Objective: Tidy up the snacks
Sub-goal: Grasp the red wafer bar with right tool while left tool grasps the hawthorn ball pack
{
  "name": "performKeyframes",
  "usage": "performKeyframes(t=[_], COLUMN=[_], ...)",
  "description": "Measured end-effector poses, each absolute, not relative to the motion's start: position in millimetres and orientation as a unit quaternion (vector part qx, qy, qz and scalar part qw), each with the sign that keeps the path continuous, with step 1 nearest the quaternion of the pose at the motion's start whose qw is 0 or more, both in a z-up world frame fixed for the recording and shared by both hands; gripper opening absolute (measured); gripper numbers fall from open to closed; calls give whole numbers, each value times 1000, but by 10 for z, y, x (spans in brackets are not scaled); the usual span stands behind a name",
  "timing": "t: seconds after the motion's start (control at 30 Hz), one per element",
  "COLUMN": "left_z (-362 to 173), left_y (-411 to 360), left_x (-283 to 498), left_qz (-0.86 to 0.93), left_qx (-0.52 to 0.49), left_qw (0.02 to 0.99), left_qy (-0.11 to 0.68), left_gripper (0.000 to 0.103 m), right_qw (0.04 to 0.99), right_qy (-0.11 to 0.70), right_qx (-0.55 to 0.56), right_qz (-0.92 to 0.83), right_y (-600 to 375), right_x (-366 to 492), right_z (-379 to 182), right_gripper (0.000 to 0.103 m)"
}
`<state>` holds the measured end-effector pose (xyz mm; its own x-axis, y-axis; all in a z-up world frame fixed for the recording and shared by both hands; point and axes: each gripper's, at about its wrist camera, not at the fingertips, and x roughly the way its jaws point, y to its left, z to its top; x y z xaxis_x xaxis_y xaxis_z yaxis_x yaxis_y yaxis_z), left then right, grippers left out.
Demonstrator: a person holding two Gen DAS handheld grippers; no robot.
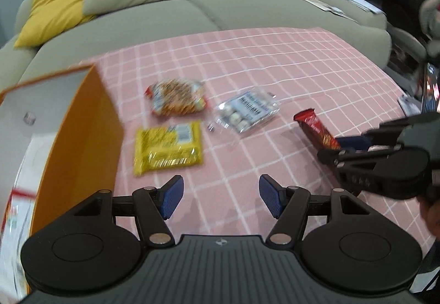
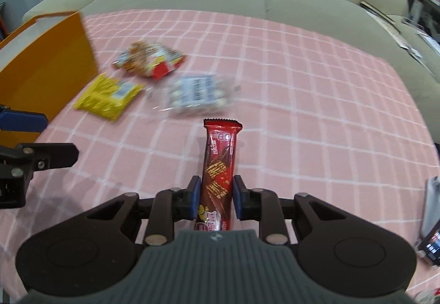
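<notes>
Left wrist view: the left gripper [image 1: 221, 195] is held over the pink checked cloth [image 1: 275, 62] with jaws wide apart and nothing between them. The orange box [image 1: 82, 133] is taken as landmark. Just beside its wall lies a yellow packet [image 1: 167, 151]; beyond that, an orange-patterned packet [image 1: 177, 96]; farther from the box, a clear pack of white sweets [image 1: 247, 110]. Farthest from the box, the right gripper [image 1: 343, 147] is seen clamped on a red biscuit pack [image 1: 316, 128].

Right wrist view: the red biscuit pack [image 2: 218, 166] is pinched between the blue pads [image 2: 194, 195] of the right gripper [image 2: 216, 196], well apart from the orange box [image 2: 46, 62]. The step in hand is judged to be pick-up, completed. A carry across to the box and a release inside it are called for next.
</notes>
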<state>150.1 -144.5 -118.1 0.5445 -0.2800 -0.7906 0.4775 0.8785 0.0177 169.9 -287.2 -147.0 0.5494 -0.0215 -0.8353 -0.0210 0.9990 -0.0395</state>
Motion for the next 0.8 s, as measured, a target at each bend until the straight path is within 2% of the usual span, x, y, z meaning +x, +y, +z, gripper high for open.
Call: performKeyframes(t=[0.1,0.2,0.8], left_z=[-1205,-1259,-1576], left_y=[-1614,-1767,-2335], left_x=[1640,1784,2346], left_qz=[-240,-260,-326], left_qx=[149,180,323], left_qw=[864,856,797], left_qy=[416,409,393], left_gripper=[76,82,83], right_qw=[879,879,879], right_qy=[475,477,476], right_qx=[-22,-20,-3], right_qz=[-17,-20,11], right_y=[-3028,-3128,-3220], right_x=[1825,1922,2270], right_z=[-1482,-1499,-1640], right_gripper=[21,21,20])
